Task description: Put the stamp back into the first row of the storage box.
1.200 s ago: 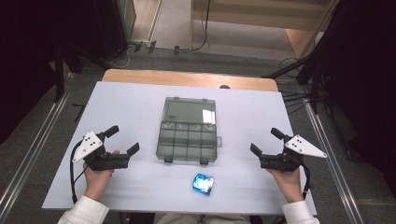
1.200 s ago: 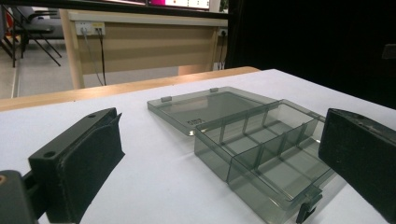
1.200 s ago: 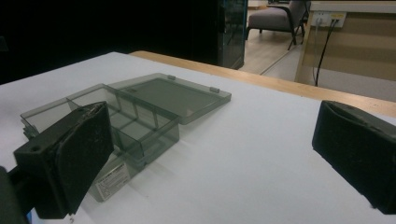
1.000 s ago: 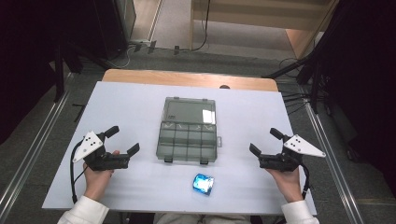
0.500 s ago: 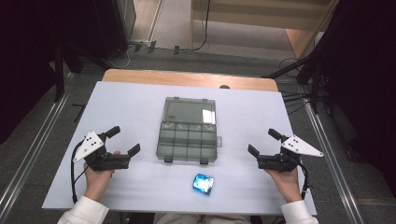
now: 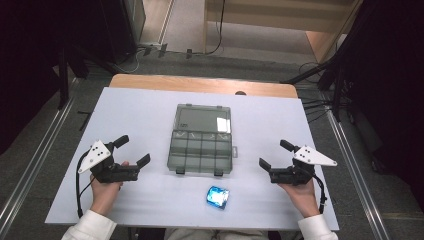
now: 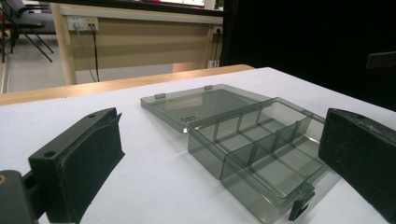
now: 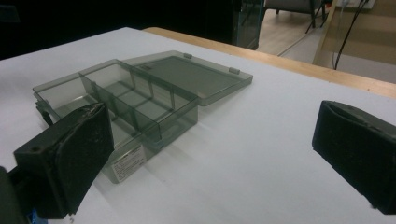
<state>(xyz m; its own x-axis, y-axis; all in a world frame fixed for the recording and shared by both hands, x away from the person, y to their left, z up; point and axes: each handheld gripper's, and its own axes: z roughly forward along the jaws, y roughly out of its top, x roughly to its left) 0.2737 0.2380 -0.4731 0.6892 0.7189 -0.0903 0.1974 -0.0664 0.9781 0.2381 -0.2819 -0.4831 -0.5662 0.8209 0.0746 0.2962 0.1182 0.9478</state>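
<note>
Grey box (image 6: pixel 202 144) lies open between the left claw (image 6: pixel 135 151) and right claw (image 6: pixel 273 153), both released, empty, ready to fill it.

Overhead view; two low opposing close-ups.

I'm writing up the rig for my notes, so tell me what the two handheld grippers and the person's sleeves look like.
Both the left gripper and the right gripper are black, each with two blocky jaws faced with dark pads. Each carries a pale grey three-cornered plate dotted with small dark marks, and trails a black cable. The sleeves are white.
</note>
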